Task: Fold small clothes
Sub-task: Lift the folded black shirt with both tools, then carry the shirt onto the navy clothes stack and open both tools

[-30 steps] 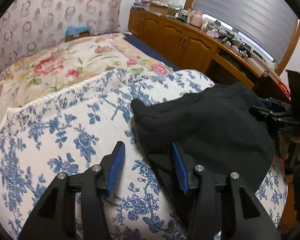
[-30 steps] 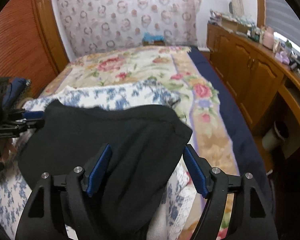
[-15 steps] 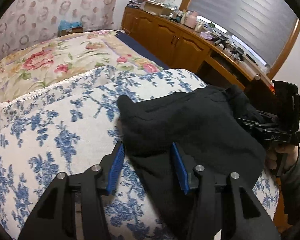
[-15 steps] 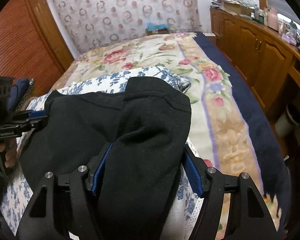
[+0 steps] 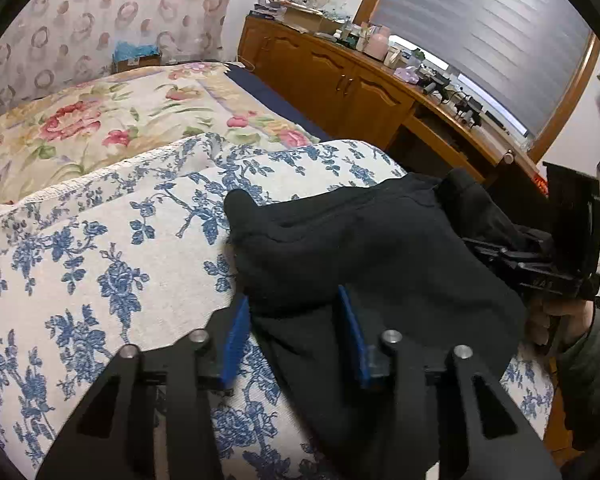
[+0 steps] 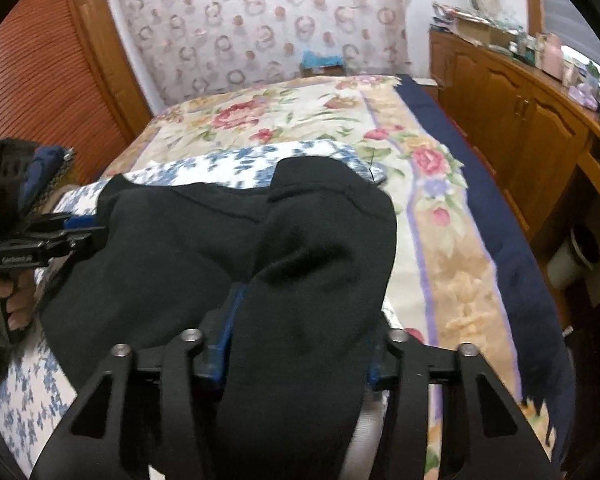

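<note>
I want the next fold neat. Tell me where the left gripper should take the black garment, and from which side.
Grip the black garment at its near-left edge, where cloth already bunches between the left gripper pads. Come in low along the blue floral cover, since that edge lies flat and exposed there.
</note>
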`<state>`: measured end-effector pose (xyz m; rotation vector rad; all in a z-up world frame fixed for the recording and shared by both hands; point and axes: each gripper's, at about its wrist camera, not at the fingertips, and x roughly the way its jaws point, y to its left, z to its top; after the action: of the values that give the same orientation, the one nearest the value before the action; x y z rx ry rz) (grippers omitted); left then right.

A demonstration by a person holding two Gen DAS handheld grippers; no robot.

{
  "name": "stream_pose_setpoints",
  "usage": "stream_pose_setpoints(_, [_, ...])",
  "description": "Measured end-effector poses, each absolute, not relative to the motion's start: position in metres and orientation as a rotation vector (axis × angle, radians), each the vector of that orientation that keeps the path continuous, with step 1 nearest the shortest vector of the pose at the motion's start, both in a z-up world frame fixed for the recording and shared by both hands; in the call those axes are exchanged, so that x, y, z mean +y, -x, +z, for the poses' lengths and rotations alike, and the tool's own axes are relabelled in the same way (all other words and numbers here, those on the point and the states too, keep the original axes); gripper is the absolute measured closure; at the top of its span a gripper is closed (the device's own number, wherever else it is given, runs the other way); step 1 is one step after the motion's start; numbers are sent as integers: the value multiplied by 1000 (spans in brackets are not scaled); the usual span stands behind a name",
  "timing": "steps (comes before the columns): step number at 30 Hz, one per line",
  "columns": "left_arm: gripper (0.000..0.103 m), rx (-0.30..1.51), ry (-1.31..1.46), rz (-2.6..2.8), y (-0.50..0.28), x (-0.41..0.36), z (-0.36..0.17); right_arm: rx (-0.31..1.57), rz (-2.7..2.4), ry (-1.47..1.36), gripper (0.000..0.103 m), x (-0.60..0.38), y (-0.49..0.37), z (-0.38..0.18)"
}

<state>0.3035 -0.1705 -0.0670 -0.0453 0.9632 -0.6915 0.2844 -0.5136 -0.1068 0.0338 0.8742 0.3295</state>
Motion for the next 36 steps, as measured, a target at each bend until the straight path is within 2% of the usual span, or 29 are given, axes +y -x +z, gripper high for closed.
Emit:
stream_pose_setpoints(2, [79, 966, 63, -701, -305, -169, -67, 879, 355, -35, 71, -512, -285, -108])
stream_pose_setpoints(3, [80, 978, 92, -715, -307, -167, -67, 883, 372, -46, 73, -512, -286, -108])
stream_pose_setpoints(5, [93, 977, 113, -725, -307, -165, -63, 882, 391, -90, 81, -518, -287, -107])
stream_pose_setpoints(7, [95, 930, 100, -730, -299, -164, -52, 863, 404, -97, 84, -519, -283, -103])
stream_pose_setpoints(15, [97, 749, 96, -740, -265, -146, 3, 724, 443, -65, 86, -501, -262, -57])
stream_pose_setpoints(23, [97, 606, 94, -603, -237, -78, 49, 626, 533, 17, 86, -448, -270, -11])
stream_pose_setpoints(36, [97, 435, 122, -230, -182, 86, 77, 524, 861, 268, 86, -243, -319, 51])
